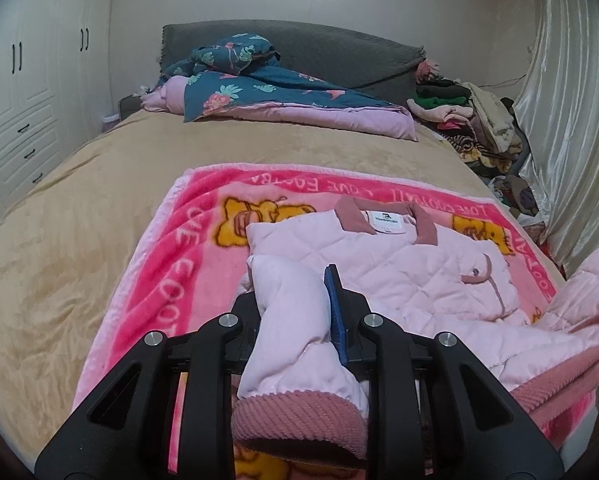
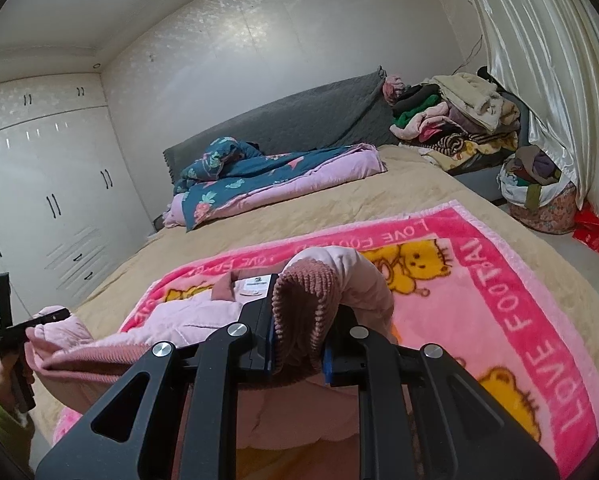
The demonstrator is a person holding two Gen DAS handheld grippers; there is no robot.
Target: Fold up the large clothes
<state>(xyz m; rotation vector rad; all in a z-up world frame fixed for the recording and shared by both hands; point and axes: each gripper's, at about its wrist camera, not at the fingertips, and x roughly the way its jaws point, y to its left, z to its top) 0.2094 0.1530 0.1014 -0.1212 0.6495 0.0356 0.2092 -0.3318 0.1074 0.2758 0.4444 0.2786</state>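
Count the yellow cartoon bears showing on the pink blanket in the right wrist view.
3: one beyond the jacket cuff, one at the near right, one partly showing left of the collar. The jacket may hide more.

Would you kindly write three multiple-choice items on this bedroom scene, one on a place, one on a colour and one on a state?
1. Where does the pink jacket lie?
A. on the pink blanket
B. on the floor
C. in the wardrobe

2. What colour is the jacket's collar?
A. green
B. dusty rose
C. black

3. How is the right gripper?
A. open and free
B. shut on nothing
C. shut on a ribbed cuff

Answers: 1 A, the pink blanket with yellow bears spreads under it; 2 B, it is darker pink than the quilted body; 3 C, the ribbed cuff sits pinched between its pads.
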